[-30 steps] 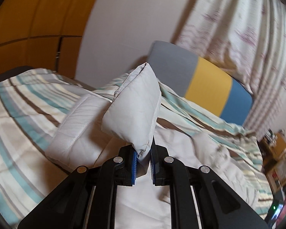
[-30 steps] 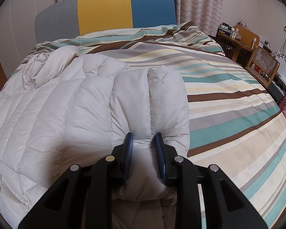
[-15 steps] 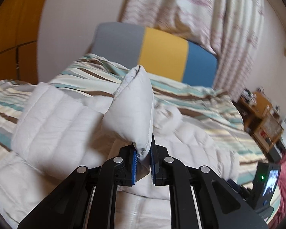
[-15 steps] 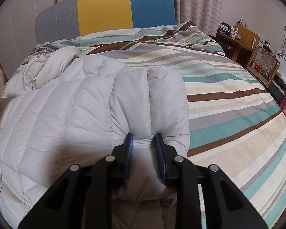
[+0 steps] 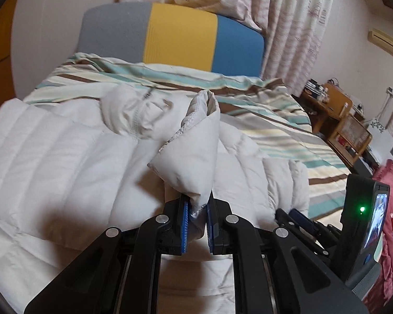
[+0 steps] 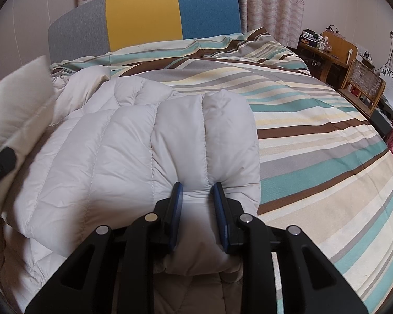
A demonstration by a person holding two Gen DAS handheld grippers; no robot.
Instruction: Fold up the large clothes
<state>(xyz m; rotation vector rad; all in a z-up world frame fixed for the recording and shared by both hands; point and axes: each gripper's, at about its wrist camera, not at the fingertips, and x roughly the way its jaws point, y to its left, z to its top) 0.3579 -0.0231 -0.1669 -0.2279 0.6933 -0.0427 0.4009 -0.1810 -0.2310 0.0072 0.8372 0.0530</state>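
Note:
A white quilted down jacket [image 6: 97,151] lies on the striped bed, also in the left wrist view [image 5: 52,157]. My left gripper [image 5: 197,217] is shut on a puffy corner of the jacket [image 5: 194,157] and holds it lifted above the rest. My right gripper [image 6: 197,204] is shut on the folded edge of the jacket [image 6: 204,141] near the bed's front. The right gripper's tips and body [image 5: 301,217] show at the lower right of the left wrist view. The lifted corner [image 6: 18,104] and the left gripper show at the left edge of the right wrist view.
The striped duvet [image 6: 314,136] covers the bed to the right. A grey, yellow and blue headboard [image 6: 144,18] stands at the back with curtains [image 5: 288,26] behind. A wooden desk and chair [image 6: 353,70] stand at the right. A red cloth [image 5: 390,209] lies at the far right.
My left gripper has swung to the right with the jacket corner, over the jacket's body toward the right gripper. The right gripper has held still on the folded edge.

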